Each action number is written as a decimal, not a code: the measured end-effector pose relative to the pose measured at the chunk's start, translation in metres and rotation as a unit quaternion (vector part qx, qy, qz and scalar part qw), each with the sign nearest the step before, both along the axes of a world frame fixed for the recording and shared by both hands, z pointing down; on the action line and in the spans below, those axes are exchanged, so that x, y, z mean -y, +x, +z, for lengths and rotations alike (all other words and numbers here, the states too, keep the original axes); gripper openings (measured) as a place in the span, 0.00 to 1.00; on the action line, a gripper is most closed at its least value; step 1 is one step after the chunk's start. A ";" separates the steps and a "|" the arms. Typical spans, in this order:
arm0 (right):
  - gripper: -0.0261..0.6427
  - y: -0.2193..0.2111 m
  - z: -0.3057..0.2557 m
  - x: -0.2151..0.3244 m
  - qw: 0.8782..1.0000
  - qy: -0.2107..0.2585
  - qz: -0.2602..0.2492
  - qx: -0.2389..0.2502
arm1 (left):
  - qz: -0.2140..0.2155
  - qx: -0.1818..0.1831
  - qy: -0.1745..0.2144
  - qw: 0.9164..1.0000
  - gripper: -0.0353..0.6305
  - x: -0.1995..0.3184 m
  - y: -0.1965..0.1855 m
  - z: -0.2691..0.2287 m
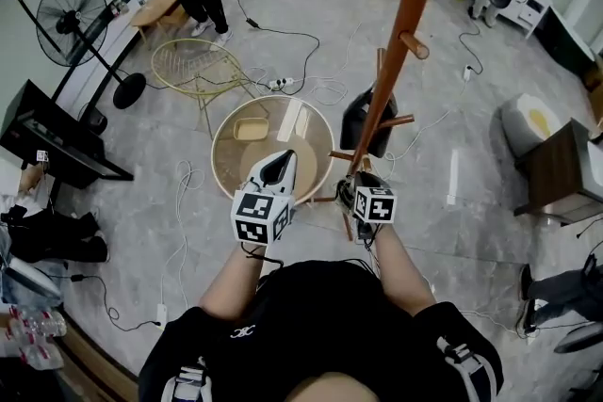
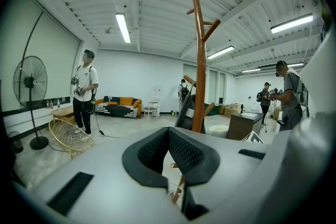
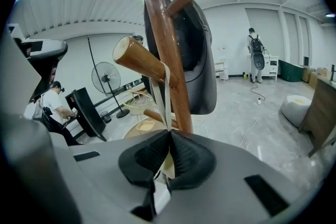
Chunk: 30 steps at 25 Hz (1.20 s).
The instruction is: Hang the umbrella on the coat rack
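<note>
The brown wooden coat rack (image 1: pixel 400 33) rises just ahead of me, and a black bag (image 1: pixel 366 122) hangs on it. In the right gripper view, a white strap (image 3: pixel 167 97) runs up from the jaws and loops over a thick peg (image 3: pixel 139 60) beside the pole. My right gripper (image 3: pixel 170 134) is shut on that strap, right against the pole (image 3: pixel 170 55). A cream part of the umbrella (image 3: pixel 167 168) shows under the jaws; the rest is hidden. My left gripper (image 1: pixel 281 160) is shut and holds nothing, to the left of the rack (image 2: pixel 198 60).
A round table (image 1: pixel 316 122) with a yellow dish stands under my left gripper. A wire chair (image 1: pixel 198 66), a floor fan (image 1: pixel 71 14) and loose cables (image 1: pixel 283 38) lie beyond. A brown cabinet (image 1: pixel 561 169) is at the right. People stand at the back.
</note>
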State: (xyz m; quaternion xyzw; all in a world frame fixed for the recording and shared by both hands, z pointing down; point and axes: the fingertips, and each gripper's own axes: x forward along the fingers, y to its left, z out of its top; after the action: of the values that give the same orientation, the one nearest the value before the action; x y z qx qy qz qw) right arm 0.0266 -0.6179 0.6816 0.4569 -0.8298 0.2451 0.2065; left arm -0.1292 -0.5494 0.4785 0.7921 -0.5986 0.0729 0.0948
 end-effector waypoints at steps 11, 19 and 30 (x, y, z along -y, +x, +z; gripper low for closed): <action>0.13 0.012 -0.018 -0.017 0.997 0.073 0.011 -0.027 | 0.010 -0.008 -0.004 1.000 0.08 -0.015 0.011 -0.004; 0.06 0.036 -0.084 -0.041 0.987 0.155 0.042 -0.003 | 0.023 -0.023 0.000 0.999 0.08 -0.021 0.020 -0.004; 0.06 0.050 -0.228 -0.082 0.961 0.264 0.074 0.040 | 0.059 -0.032 0.008 0.998 0.08 -0.046 0.044 -0.015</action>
State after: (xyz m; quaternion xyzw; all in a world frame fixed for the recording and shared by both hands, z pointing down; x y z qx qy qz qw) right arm 0.0770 -0.5358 0.4539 0.5452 -0.8363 0.0503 0.0268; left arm -0.0851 -0.5036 0.4639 0.8287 -0.5480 0.0486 0.1030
